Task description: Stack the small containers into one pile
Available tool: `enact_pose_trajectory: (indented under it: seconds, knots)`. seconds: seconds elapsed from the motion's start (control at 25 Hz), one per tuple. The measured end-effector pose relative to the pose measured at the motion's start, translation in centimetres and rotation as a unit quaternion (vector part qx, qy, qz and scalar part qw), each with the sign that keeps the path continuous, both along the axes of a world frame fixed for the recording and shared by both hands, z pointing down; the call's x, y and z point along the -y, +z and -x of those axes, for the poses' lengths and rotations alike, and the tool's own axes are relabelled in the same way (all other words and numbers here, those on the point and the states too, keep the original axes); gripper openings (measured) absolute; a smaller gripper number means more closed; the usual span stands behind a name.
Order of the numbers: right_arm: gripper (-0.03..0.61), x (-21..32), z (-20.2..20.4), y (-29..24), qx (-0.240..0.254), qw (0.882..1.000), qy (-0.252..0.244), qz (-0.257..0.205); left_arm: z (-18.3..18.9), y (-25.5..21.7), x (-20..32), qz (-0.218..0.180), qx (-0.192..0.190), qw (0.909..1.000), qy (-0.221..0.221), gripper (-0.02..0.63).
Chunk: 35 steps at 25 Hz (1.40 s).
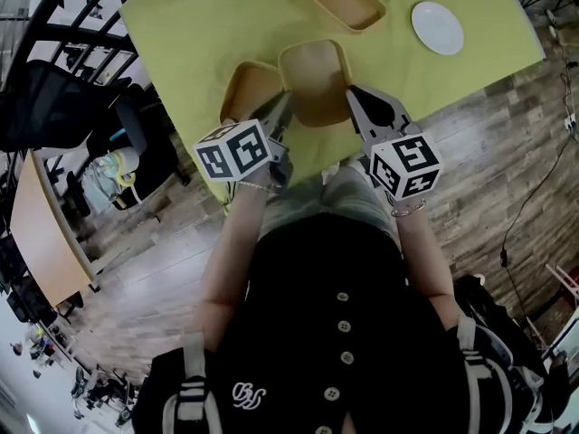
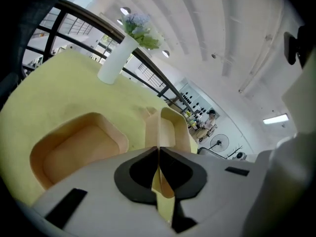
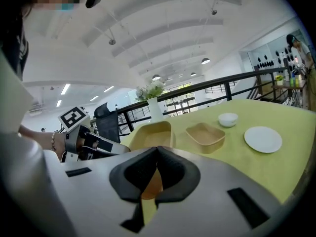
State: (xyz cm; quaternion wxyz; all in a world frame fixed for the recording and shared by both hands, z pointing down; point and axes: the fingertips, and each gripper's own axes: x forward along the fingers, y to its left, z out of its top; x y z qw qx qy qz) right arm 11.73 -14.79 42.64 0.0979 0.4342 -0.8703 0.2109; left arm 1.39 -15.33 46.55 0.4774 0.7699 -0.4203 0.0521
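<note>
Together, left gripper (image 1: 286, 100) and right gripper (image 1: 352, 92) pinch container (image 1: 315, 72).

I count three shallow tan containers with rounded corners, all open side up. The centre container (image 1: 315, 80) is held by its left and right rims. The second container (image 1: 246, 89) lies just beside it at 9 o'clock. The third container (image 1: 346, 0) sits apart at 1 o'clock.

On the yellow-green tablecloth (image 1: 208, 34) lie a white plate (image 1: 437, 27) and a small white bowl (image 3: 228, 119), with a white vase of flowers (image 2: 116, 60) near the black railing (image 3: 228, 91).
</note>
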Motion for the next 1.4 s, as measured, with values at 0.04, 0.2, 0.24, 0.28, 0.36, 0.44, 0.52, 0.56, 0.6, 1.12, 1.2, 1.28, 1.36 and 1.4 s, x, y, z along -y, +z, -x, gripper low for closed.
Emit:
enact_pose_trajectory:
  seconds: [0.04,0.2,0.24,0.28,0.36,0.44,0.52,0.56,0.6,1.12,1.2,1.28,1.36,1.4]
  knots:
    - [0.0,0.0,0.4,-0.2,0.002,1.0,-0.006,-0.003,0.8,-0.2,0.1,-0.005,0.007,0.9999,-0.008,0.026]
    - [0.0,0.2,1.2,-0.3,0.003,1.0,-0.02,-0.006,3.8,-1.5,1.1,-0.03,0.031,0.9986,-0.03,0.026]
    - [0.0,0.3,1.3,-0.3,0.002,1.0,-0.022,-0.005,4.4,-1.8,1.3,-0.036,0.035,0.9982,-0.033,0.026]
    - [0.0,0.4,1.4,-0.3,0.001,1.0,-0.024,-0.005,5.0,-2.2,1.6,-0.041,0.038,0.9978,-0.034,0.026]
    - [0.0,0.6,1.9,-0.4,-0.001,1.0,-0.027,-0.006,6.3,-2.7,2.0,-0.048,0.045,0.9972,-0.035,0.026]
    - [0.0,0.8,2.3,-0.5,0.0,0.999,-0.031,-0.008,7.3,-3.1,2.3,-0.053,0.055,0.9965,-0.034,0.026]
    - [0.0,1.1,2.9,-0.5,0.0,0.999,-0.035,-0.01,8.2,-3.5,2.5,-0.06,0.064,0.9958,-0.028,0.026]
    - [0.0,1.2,3.2,-0.6,0.001,0.999,-0.037,-0.01,8.5,-3.7,2.5,-0.063,0.067,0.9954,-0.025,0.026]
    - [0.0,1.3,3.5,-0.6,0.001,0.999,-0.039,-0.011,8.9,-3.9,2.6,-0.066,0.069,0.9952,-0.022,0.026]
    - [0.0,1.1,4.9,0.1,-0.004,0.999,-0.044,0.001,11.7,-3.4,1.7,-0.053,0.157,0.9842,0.062,0.025]
    - [0.0,1.1,5.2,0.1,-0.004,0.999,-0.045,0.002,11.8,-3.2,1.6,-0.049,0.175,0.98,0.08,0.025]
    - [0.0,1.2,5.6,0.3,-0.005,0.999,-0.047,0.004,12.0,-2.8,1.6,-0.043,0.182,0.9777,0.096,0.025]
    - [0.0,1.4,6.0,0.5,-0.008,0.999,-0.05,0.007,12.3,-2.5,1.5,-0.035,0.185,0.9757,0.111,0.025]
    - [0.0,1.4,6.3,0.6,-0.01,0.999,-0.052,0.008,12.4,-2.3,1.5,-0.031,0.186,0.9748,0.118,0.026]
